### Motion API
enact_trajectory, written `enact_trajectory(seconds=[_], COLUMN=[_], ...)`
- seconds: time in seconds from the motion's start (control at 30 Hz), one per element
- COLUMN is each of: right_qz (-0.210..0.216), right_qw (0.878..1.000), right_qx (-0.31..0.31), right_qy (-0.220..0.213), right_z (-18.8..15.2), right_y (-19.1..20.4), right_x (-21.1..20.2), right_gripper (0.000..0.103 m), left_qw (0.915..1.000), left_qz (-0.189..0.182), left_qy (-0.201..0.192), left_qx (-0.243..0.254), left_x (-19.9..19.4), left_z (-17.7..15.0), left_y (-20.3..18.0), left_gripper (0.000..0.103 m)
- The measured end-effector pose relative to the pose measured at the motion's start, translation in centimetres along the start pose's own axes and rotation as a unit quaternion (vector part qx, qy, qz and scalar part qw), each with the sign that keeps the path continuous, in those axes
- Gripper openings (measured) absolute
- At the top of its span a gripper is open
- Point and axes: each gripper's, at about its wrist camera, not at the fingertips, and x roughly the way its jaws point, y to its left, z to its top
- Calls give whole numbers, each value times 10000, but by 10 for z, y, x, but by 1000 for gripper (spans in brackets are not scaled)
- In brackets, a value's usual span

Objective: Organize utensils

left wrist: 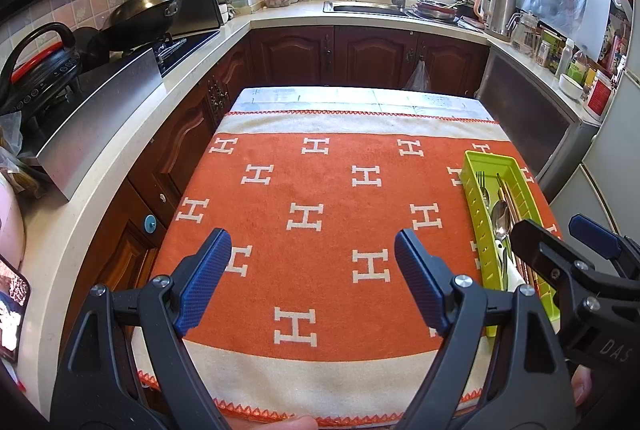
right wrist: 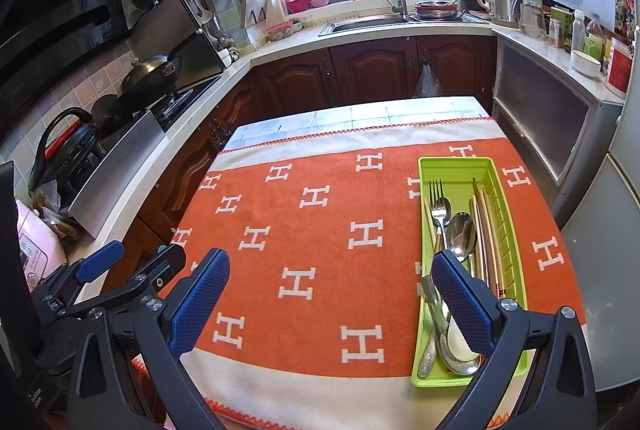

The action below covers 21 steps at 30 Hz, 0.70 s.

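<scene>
Both tongs — left tongs [left wrist: 312, 284] and right tongs [right wrist: 330, 304] — are wide open, holding nothing. Shiny metal spoons [right wrist: 461, 230] in the green plastic tray [right wrist: 424, 294] beside the right tongs look hard and slippery — grab a thin handle.

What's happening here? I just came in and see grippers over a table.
A person holds two grippers above an orange cloth on a kitchen table. The left gripper and right gripper are both open and hold nothing. The fork, spoons and chopsticks already lie in the green tray at the cloth's right side; no utensils lie loose on the cloth.
</scene>
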Motion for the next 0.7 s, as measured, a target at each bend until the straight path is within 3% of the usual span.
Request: enact_trajectory(seconds=[0.7], right_qz=[5], right_qw=[10000], right_qx=[-15], right_qy=[62], right_z=[-5], right_y=[-3], right_x=[10], right_gripper=[102], left_qw=[10000], left_qz=[-15], left_qy=[59], left_qx=[-38], left_x=[7], left_z=[-8], left_y=[0], left_gripper=[82])
